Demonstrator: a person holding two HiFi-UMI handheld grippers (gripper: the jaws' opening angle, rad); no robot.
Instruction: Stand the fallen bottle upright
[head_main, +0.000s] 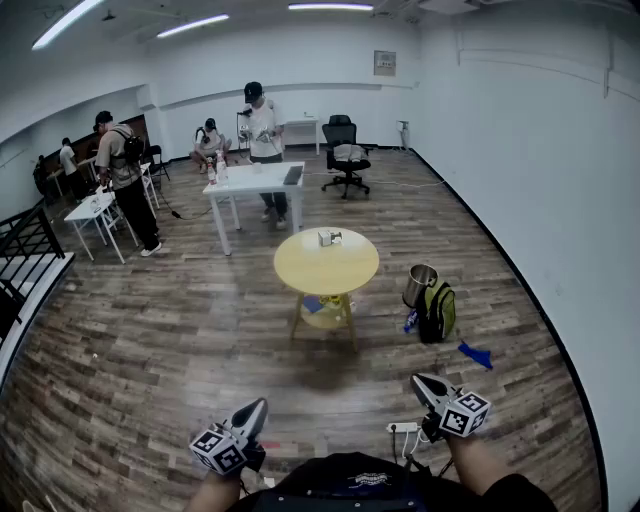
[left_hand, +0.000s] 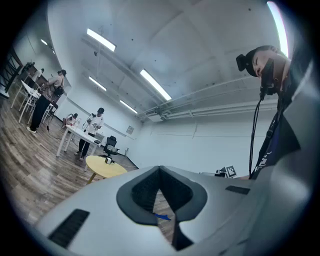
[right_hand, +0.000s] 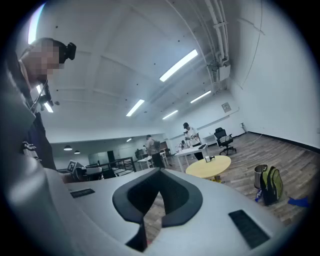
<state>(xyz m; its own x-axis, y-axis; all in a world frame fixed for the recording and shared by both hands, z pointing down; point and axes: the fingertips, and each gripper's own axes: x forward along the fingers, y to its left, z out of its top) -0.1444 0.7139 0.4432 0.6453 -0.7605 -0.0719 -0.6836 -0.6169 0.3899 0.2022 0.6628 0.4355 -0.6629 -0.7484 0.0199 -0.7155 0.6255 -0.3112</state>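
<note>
Grey left claw (head_main: 258, 408), right claw (head_main: 420, 382); black-white marker cubes (head_main: 220, 452); dark shirt (head_main: 350, 482).
</note>
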